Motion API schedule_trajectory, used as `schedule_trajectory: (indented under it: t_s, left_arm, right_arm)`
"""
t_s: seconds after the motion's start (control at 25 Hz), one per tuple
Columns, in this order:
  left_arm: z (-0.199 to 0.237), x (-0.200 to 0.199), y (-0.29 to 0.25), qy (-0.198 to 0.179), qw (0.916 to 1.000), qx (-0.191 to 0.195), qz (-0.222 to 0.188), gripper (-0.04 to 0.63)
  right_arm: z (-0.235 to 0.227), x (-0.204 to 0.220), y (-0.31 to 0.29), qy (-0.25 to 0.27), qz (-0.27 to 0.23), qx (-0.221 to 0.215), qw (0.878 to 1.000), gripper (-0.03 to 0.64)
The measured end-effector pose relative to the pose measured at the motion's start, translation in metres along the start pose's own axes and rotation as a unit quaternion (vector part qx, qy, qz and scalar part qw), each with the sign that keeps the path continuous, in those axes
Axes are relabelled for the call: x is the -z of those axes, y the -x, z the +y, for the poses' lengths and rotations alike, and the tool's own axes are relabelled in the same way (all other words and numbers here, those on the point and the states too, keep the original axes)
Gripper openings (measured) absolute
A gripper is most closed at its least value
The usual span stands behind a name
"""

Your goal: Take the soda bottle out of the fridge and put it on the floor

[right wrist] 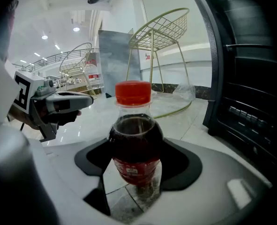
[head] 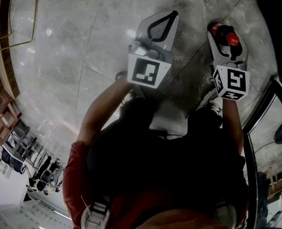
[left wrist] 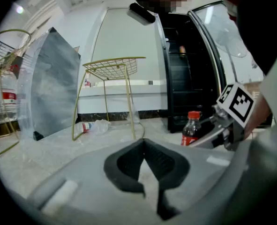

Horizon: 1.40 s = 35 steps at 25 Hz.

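Closest in, your right gripper (right wrist: 139,162) has the soda bottle (right wrist: 135,125) square between its jaws. The black pads grasp either side of its dark body, the red cap is on top and the bottle stands upright. Its base is right down at the marble floor (head: 69,56), out of the fridge, but you can't tell whether it actually rests there.

Your left gripper (left wrist: 143,145) hangs on the bottle's left, clear of it. Its jaws are clenched tip to tip with nothing in them.

Just past the soda bottle on your right is the fridge (right wrist: 255,107), dark inside, with its glass door swung open.

Farther out across the floor stands a gold wire stool (left wrist: 114,68), and a clear bottle (left wrist: 92,126) lies on its side at the stool's foot. Left of the stool a grey panel (left wrist: 54,93) stands on edge. At the far left a water bottle (left wrist: 8,95) with a red label stands upright beside another gold wire frame.
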<state>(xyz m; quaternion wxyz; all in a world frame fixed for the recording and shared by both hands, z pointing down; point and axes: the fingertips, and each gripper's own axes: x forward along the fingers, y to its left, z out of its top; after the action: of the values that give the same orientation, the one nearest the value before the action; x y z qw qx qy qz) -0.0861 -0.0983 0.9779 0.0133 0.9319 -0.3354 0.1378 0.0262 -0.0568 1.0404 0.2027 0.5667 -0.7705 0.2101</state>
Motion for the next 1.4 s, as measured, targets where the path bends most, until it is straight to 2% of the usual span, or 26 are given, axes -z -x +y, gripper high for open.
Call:
schedule_trajectory:
  t_s: [0.4,0.92,1.24,1.4]
  left_arm:
    - [0.0,0.004,-0.002,0.003,1.0,-0.001,0.0,-0.002]
    - [-0.001,0.008,-0.002,-0.004,1.0,0.003,0.006,-0.002]
    - [-0.003,0.009,-0.005,-0.001,1.0,0.002,0.006,-0.002]
    - [-0.003,0.01,-0.005,0.001,1.0,0.004,0.007,-0.002]
  right_arm:
    - [-0.01,-0.014,-0.026,0.006,-0.015,-0.002,1.0,0.304]
    - [-0.022,-0.036,-0.061,0.047,-0.023,-0.005,0.999,0.304]
    - [-0.025,-0.038,-0.067,0.044,-0.024,-0.007,0.999,0.304]
    - [-0.025,-0.039,-0.067,0.044,-0.044,-0.003,0.998,0.304]
